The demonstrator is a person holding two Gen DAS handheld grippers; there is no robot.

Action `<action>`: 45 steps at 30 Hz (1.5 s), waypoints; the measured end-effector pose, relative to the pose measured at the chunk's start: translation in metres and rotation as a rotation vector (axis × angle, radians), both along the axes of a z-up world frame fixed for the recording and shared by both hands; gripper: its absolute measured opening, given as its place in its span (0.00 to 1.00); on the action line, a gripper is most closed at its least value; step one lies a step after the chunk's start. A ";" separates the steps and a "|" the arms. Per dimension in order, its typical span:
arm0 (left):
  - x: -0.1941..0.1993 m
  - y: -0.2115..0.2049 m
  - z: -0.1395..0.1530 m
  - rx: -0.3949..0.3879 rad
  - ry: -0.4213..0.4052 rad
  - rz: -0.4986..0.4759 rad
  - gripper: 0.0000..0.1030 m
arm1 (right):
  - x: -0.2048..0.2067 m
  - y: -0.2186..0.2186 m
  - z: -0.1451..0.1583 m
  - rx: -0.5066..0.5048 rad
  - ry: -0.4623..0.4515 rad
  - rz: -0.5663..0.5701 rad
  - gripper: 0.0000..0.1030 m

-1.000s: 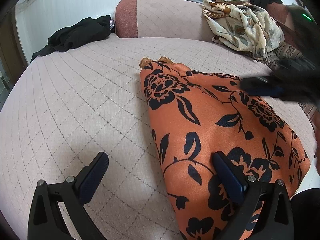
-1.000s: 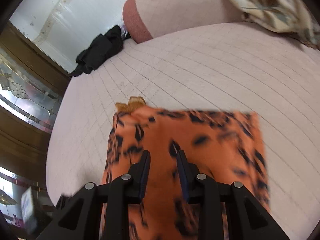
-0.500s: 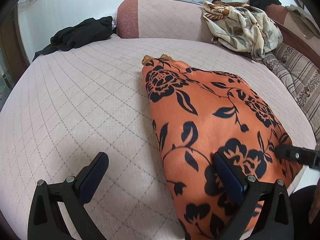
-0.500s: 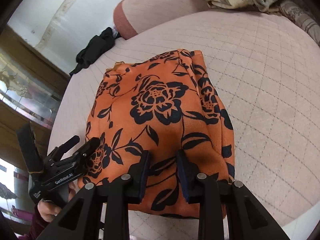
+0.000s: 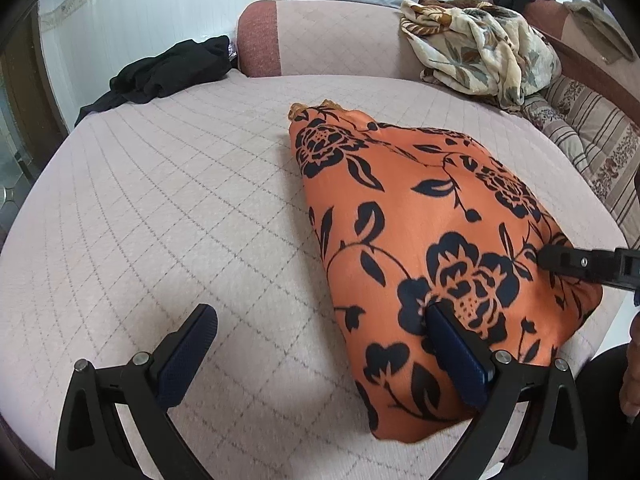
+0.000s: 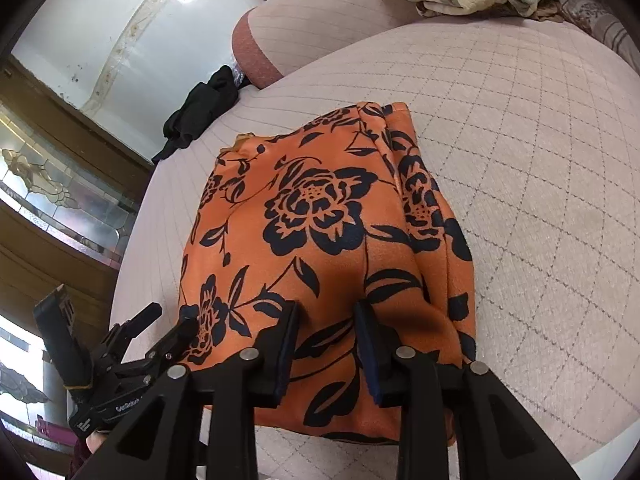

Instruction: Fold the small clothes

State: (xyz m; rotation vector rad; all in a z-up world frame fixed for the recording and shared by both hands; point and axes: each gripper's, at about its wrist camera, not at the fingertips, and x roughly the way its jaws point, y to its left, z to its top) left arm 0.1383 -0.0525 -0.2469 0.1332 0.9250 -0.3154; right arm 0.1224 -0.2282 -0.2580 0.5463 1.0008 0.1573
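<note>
On the quilted pink bed (image 5: 168, 216), left wrist view: the orange floral garment (image 5: 420, 216) lies flat, folded, right of centre and reaching to the near edge of the mattress. Its long axis runs from the near edge away toward the bolster (image 5: 320, 36); the narrow end with a tan trim points at the bolster, the wide end at the camera. The left gripper (image 5: 320, 344) has its fingers wide apart, clamped on nothing: one finger is over bare quilt, the other over the cloth; contact cannot be told. The right gripper (image 5: 560, 260) enters from the right at the garment's near right border. A black garment (image 5: 168, 72) and a cream floral cloth (image 5: 480, 44) lie well apart, at the far side.

Right wrist view: same orange floral garment (image 6: 328, 232), layered fold lines visible along its right edge. The right gripper (image 6: 326, 340) is low over the near hem, fingers narrowly apart with cloth showing in the gap; whether they pinch it cannot be told. The left gripper (image 6: 160, 328) is at the near left corner.

Judgement: thin, light, limp fabric with a slight sheen, likely slippery; layers may slide apart. Best taken at the two near corners, through all layers, and lifted evenly.
</note>
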 end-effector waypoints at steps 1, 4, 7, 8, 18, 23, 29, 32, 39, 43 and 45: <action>-0.002 0.000 0.001 0.007 0.002 0.004 1.00 | 0.001 0.000 0.000 0.006 -0.006 0.008 0.45; -0.011 -0.002 0.005 0.036 -0.005 0.021 1.00 | 0.003 0.008 0.003 0.018 -0.037 0.056 0.64; -0.018 -0.003 0.010 0.065 -0.014 0.041 1.00 | 0.001 0.021 0.007 -0.066 -0.053 0.089 0.65; -0.020 -0.003 0.011 0.073 -0.014 0.049 1.00 | 0.001 0.021 0.008 -0.064 -0.058 0.094 0.65; -0.032 -0.014 0.011 0.163 -0.026 0.076 1.00 | -0.017 -0.007 0.023 0.030 -0.157 0.018 0.38; -0.029 -0.018 0.002 0.180 -0.005 0.068 1.00 | -0.001 -0.005 0.001 0.010 -0.028 0.049 0.36; -0.028 -0.018 0.003 0.184 -0.004 0.060 1.00 | -0.001 -0.019 0.000 0.110 -0.035 0.032 0.36; -0.029 -0.019 0.005 0.189 -0.008 0.060 1.00 | -0.003 -0.027 0.004 0.168 -0.058 0.007 0.38; -0.033 -0.020 0.019 0.188 -0.028 0.063 1.00 | -0.015 -0.064 0.016 0.258 -0.167 -0.150 0.63; -0.034 -0.017 0.028 0.176 -0.039 0.062 1.00 | -0.011 -0.079 0.007 0.285 -0.102 -0.207 0.63; -0.035 -0.015 0.033 0.166 -0.046 0.065 1.00 | -0.011 -0.080 0.008 0.278 -0.105 -0.206 0.63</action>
